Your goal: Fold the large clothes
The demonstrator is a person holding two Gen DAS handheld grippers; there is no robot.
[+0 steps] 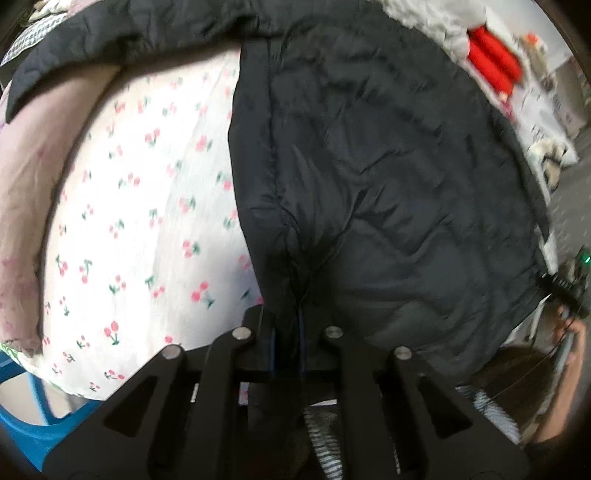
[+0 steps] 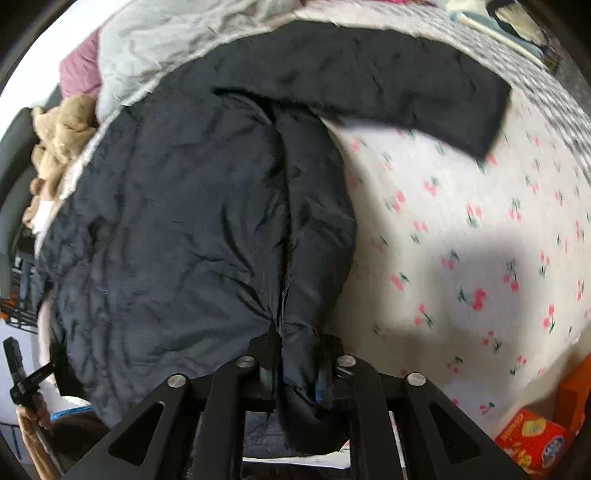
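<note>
A large dark navy padded jacket (image 1: 388, 166) lies spread on a bed with a white cherry-print sheet (image 1: 140, 221). My left gripper (image 1: 288, 332) is shut on the jacket's near edge at a seam. In the right wrist view the jacket (image 2: 177, 221) fills the left and middle, with one sleeve (image 2: 406, 88) stretched across the far side. My right gripper (image 2: 299, 362) is shut on a bunched fold of the jacket's near edge. The other gripper (image 2: 18, 369) shows at the lower left, and likewise in the left wrist view (image 1: 569, 280) at the right edge.
A pink blanket (image 1: 29, 184) lies at the bed's left. A red item (image 1: 495, 62) and a grey fleece (image 1: 436, 22) sit beyond the jacket. A tan plush toy (image 2: 59, 136), a grey cover (image 2: 159, 40) and a red box (image 2: 532, 443) are near the bed.
</note>
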